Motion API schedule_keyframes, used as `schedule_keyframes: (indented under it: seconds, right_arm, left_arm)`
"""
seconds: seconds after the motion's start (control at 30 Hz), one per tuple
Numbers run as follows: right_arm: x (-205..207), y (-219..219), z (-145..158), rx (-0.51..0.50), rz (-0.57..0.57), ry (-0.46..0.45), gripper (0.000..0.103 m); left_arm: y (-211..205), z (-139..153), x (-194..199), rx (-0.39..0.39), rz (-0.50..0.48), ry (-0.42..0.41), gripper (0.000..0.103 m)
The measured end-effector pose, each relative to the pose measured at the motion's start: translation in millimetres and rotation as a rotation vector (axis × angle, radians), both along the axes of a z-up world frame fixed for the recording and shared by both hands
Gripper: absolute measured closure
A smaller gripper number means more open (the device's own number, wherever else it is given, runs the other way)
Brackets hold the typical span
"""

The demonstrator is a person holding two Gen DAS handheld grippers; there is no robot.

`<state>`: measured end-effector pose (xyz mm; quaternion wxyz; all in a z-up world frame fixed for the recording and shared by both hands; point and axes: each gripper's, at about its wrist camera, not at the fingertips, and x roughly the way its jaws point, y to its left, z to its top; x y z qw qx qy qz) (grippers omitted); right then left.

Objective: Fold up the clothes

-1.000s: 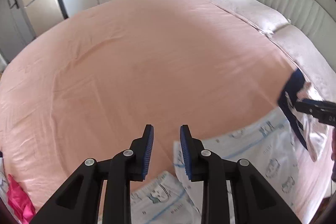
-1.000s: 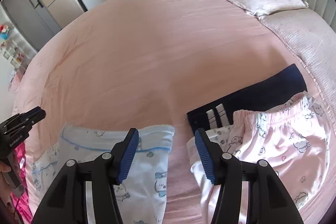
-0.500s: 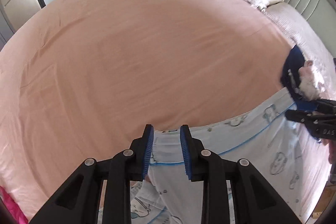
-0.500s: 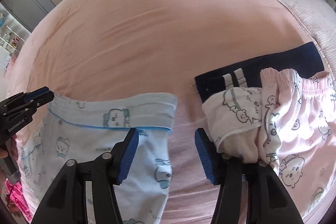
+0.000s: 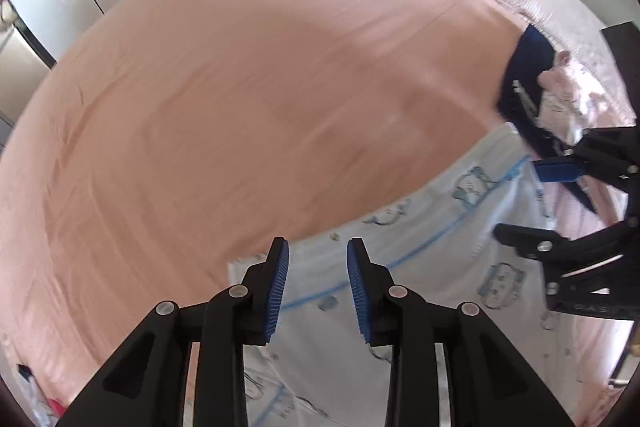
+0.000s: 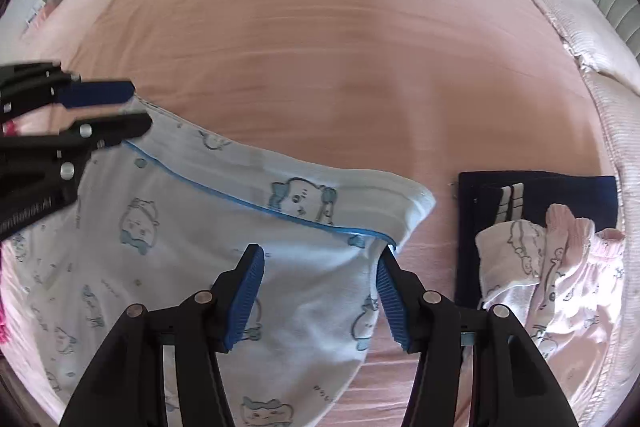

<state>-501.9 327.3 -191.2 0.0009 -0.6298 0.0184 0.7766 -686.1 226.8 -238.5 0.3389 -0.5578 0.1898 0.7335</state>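
Pale blue pajamas (image 6: 224, 247), soft cotton with cartoon prints and blue piping, lie flat on the pink sheet (image 6: 320, 27). My left claw (image 5: 317, 287) has just been widening, nothing gripped; my right claw (image 6: 320, 291) gapes above the waistband. Beside them, folded navy shorts (image 6: 560, 195) and pink pajamas (image 6: 568, 275).

The light blue garment (image 6: 192, 239) runs out of frame beneath the right gripper (image 6: 320, 291); pink printed clothes (image 6: 560, 267) cover part of the navy item (image 6: 560, 195); the bedsheet (image 5: 260, 87) is motion-blurred
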Motion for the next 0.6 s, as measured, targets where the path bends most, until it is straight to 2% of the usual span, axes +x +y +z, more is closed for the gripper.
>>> schedule_keyframes:
  seconds: [0.03,0.07,0.1,0.17,0.23,0.27,0.3,0.37,0.5,0.57,0.6]
  right_arm:
    - [0,-3,-1,-0.025,0.010,-0.005,0.043]
    - [0,-5,-2,-0.049,0.020,-0.010,0.040]
    - [0,-7,-8,-0.032,0.034,-0.017,0.038]
    - [-3,-6,-23,0.019,0.041,-0.021,0.038]
    - [-5,1,-20,0.026,0.007,0.033,0.038]
    - [-4,2,-14,0.061,-0.015,0.067,0.038]
    - [-2,3,-8,0.094,-0.038,0.101,0.038]
    - [5,4,3,0.052,-0.068,0.140,0.036]
    - [25,-7,1,-0.023,-0.028,0.069,0.036]
    - [37,-14,-1,-0.035,0.000,0.041,0.036]
    - [44,-17,-2,-0.034,0.010,0.036,0.036]
  left_arm:
    - [-4,-8,3,0.026,-0.001,-0.051,0.068]
    - [-5,-20,4,0.002,-0.010,-0.058,0.068]
    - [-5,-33,4,-0.028,-0.019,-0.061,0.068]
    - [-5,-44,-6,-0.032,-0.024,-0.046,0.065]
    - [-3,-29,-17,-0.037,0.004,0.040,0.065]
    - [-4,-16,-18,-0.052,0.025,0.139,0.065]
    - [-10,-8,-16,-0.025,0.038,0.150,0.064]
    - [-23,6,-10,0.040,0.061,0.149,0.060]
    - [-46,-13,28,0.032,0.075,0.048,0.059]
    - [-57,-27,50,-0.013,0.070,0.032,0.059]
    - [-60,-26,60,-0.058,0.065,0.074,0.059]
